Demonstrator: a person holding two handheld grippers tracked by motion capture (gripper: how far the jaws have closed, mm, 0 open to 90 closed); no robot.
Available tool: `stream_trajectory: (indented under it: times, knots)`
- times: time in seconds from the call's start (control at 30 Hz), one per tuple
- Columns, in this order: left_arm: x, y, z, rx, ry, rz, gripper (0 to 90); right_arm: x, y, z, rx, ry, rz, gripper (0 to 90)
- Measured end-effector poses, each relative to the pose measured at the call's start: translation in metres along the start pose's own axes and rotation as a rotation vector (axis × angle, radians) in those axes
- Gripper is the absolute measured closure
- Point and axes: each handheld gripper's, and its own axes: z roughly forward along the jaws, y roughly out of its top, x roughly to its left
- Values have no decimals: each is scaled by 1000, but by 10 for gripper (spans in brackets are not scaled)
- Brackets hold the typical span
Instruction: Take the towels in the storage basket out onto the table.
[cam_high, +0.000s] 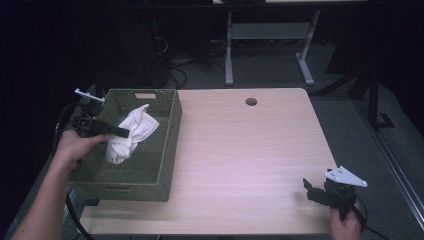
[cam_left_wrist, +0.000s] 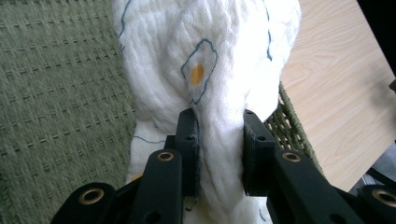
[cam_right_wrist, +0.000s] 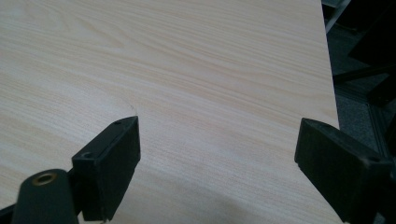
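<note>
At the near right corner of the wooden table (cam_high: 240, 150), the right gripper (cam_high: 320, 192) is resting low over the tabletop in the person's right hand (cam_high: 346, 224), with its grey three-cornered plate (cam_high: 345, 177) showing on top. In the right gripper view its two black jaws are standing wide apart over bare light wood, with nothing between them.

Nearer the left edge, the person's left hand (cam_high: 75, 146) is reaching in over the side wall of the green woven basket (cam_high: 165, 150), which is sitting on the left part of the table. The left gripper (cam_high: 117, 132) is pointing across the basket's inside, and its jaws are clamping a gathered fold of the white cloth (cam_high: 131, 133). In the left gripper view the cloth (cam_left_wrist: 210, 70) is bulging out beyond the black fingers (cam_left_wrist: 187, 140), printed with thin blue outlines and a small orange spot, and the basket's woven wall (cam_left_wrist: 60, 93) is showing behind it. The cloth is hanging within the basket, draping down from the grip toward the floor of it; whether its lower end is touching the bottom cannot be told.

Farther off, a round cable hole (cam_high: 251, 101) is sitting near the table's far edge, and beyond it a grey desk frame (cam_high: 270, 45) is standing on the dark floor.
</note>
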Motion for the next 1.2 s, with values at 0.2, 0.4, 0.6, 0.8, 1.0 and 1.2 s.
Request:
stream_trajectory:
  times: [0.2, 0.4, 0.6, 0.8, 1.0, 1.2]
  knots:
    - [-1, 1, -3, -10, -17, 6, 719, 0, 0, 0, -2, -4, -2, 139]
    - [-9, 5, -11, -38, -36, 16, 719, 0, 0, 0, -1, -5, -1, 139]
    - [-16, 8, -11, -47, -50, 31, 719, -1, 0, 0, -5, -5, 4, 139]
    - [-25, 12, -9, -47, -69, 54, 719, -1, 0, 0, -4, -10, 5, 139]
    - [-34, 17, -11, -51, -82, 75, 719, -1, 0, 0, -5, -13, 10, 139]
    - [-44, 23, -11, -59, -93, 92, 719, -2, 0, 0, -6, -13, 10, 139]
